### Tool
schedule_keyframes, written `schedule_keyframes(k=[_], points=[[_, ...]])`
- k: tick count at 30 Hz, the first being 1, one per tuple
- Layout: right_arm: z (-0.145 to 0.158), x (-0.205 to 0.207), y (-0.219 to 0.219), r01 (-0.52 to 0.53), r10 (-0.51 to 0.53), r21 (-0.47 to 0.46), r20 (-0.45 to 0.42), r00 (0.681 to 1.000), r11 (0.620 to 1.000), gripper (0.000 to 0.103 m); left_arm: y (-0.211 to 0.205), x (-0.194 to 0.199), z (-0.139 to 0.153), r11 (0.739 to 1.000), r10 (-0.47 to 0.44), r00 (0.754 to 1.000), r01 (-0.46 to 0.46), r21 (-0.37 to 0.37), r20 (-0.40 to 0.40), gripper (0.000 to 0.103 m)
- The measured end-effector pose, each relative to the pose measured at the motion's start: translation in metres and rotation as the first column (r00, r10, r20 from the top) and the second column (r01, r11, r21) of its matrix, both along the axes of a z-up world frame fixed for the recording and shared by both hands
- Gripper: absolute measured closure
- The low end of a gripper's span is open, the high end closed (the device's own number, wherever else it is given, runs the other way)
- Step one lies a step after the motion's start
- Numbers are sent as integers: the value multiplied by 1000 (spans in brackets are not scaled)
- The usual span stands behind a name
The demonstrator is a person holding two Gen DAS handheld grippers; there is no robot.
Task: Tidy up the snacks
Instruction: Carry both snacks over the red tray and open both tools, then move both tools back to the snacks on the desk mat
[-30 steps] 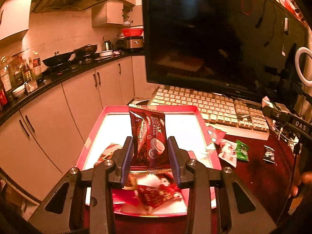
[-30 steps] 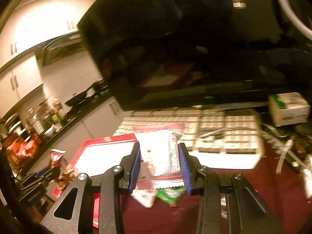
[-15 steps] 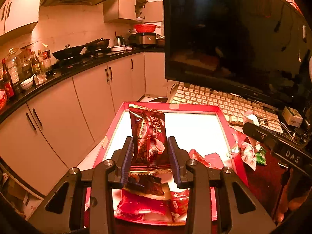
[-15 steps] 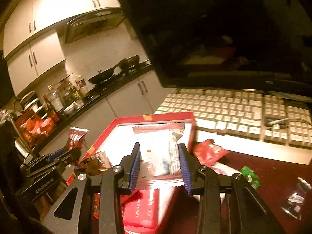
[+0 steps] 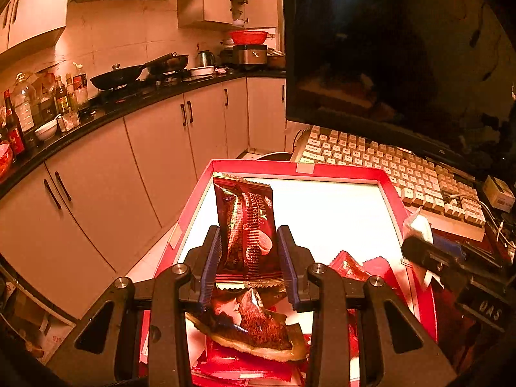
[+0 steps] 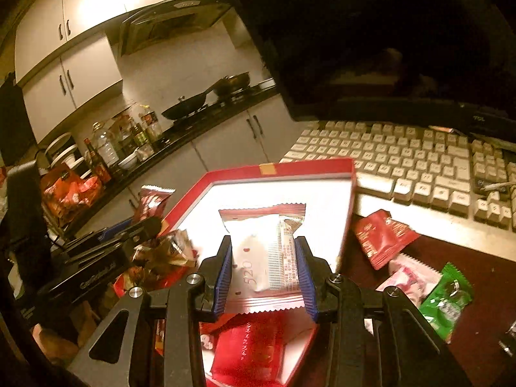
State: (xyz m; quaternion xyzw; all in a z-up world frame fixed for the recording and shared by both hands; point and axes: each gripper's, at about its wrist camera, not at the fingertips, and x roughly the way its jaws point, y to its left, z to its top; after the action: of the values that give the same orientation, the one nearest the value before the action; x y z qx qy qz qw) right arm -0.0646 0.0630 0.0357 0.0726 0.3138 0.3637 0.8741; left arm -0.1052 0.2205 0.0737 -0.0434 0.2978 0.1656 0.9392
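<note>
- Left wrist view: the left gripper [image 5: 248, 258] clamps an upright dark red snack packet [image 5: 246, 225] above the red tray [image 5: 335, 172]; a brown wrapper [image 5: 254, 329] below is partly hidden by its fingers
- Right wrist view: the right gripper [image 6: 263, 267] grips a white-and-red packet [image 6: 262, 258] over the tray's near end [image 6: 309, 167]; loose packets [image 6: 382, 238] lie beside the keyboard [image 6: 419, 161], print blurred

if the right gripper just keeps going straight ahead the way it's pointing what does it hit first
Probably the white floor of the red box. The right gripper, shut on a white snack packet, points down over the box's open middle. No other snack seems to lie in that line, though depth is hard to judge.
</note>
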Motion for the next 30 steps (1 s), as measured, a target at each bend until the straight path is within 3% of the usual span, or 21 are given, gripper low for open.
schedule_keyframes(k=[10, 14, 19, 21, 30], points=[[-3, -7, 13, -93, 93, 6, 1, 996, 996, 61, 0, 10, 2, 1000, 8, 1000, -9, 16, 8, 69], [-2, -6, 9, -75, 74, 22, 11, 997, 997, 41, -2, 28, 3, 998, 16, 1000, -15, 58, -13, 69], [10, 1, -24, 34, -38, 101, 34, 999, 994, 40, -6, 24, 0, 998, 20, 1000, -19, 63, -24, 58], [12, 7, -42, 91, -94, 145, 14, 995, 985, 40, -12, 20, -2, 996, 17, 999, -14, 92, -29, 34], [24, 20, -115, 285, -286, 284, -38, 958, 916, 40, -42, 2, 3, 994, -45, 998, 49, 98, -36, 29]])
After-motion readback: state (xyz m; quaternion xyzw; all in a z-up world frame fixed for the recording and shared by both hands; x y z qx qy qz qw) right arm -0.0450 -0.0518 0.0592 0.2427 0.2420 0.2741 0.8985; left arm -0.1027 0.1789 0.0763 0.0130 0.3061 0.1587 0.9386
